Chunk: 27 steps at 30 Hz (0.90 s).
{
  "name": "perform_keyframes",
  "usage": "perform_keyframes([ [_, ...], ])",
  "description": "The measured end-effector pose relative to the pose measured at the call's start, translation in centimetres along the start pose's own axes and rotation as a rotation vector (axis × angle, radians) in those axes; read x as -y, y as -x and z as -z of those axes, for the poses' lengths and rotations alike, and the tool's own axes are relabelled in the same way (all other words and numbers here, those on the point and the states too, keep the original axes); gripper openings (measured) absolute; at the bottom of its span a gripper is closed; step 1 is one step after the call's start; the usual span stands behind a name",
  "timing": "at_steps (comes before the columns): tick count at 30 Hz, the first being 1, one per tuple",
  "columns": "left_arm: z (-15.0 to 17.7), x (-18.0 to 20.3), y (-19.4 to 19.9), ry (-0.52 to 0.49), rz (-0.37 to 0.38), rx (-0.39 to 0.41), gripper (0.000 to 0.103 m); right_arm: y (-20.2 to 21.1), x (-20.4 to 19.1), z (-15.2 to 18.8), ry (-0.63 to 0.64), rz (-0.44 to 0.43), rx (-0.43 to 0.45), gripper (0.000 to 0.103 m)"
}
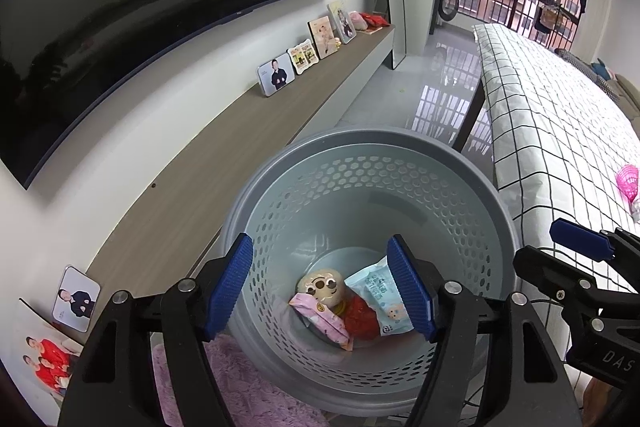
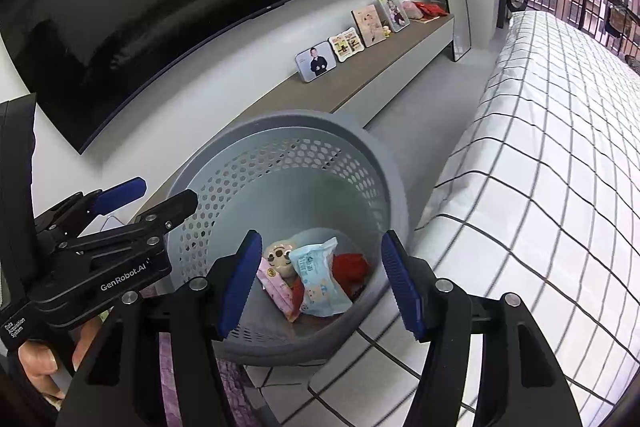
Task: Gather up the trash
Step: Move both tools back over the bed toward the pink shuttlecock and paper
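Left gripper [image 1: 320, 283] and right gripper [image 2: 318, 281] gape above bin [image 1: 400, 155].

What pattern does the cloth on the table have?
The cloth is white with a black grid of thin lines. It shows best in the right wrist view.

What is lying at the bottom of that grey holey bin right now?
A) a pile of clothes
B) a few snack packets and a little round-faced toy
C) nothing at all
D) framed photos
B: inside the bin, a pale blue packet, a pink packet, something red and a round-faced toy lie together at the bottom.
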<state>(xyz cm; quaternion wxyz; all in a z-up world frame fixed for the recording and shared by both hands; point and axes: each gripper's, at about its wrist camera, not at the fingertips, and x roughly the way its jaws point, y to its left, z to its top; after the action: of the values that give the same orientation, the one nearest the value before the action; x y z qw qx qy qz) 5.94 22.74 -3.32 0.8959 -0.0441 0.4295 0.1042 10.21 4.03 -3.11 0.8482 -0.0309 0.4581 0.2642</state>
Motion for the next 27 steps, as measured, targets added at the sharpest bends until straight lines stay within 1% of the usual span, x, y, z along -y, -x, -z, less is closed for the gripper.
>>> perform_keyframes([
  [2,0.0,0.3,0.3,-0.002,0.004,0.007,0.074,0.5,0.5,0.2,-0.008,0.011,0.008,0.06],
  [11,-0.4,3.1,1.4,-0.041,0.036,0.032,0.077,3.5,4.0,1.4,-0.073,0.079,0.051,0.06],
  [15,-0.9,4.7,2.2,-0.059,0.059,0.057,0.083,5.1,6.1,2.1,-0.103,0.119,0.071,0.06],
  [21,-1.4,8.4,3.5,-0.095,0.106,0.09,0.091,8.1,10.1,4.0,-0.157,0.185,0.089,0.062],
  [27,-1.3,13.2,4.5,-0.157,0.173,0.105,0.095,11.1,14.7,6.9,-0.229,0.25,0.103,0.064],
])
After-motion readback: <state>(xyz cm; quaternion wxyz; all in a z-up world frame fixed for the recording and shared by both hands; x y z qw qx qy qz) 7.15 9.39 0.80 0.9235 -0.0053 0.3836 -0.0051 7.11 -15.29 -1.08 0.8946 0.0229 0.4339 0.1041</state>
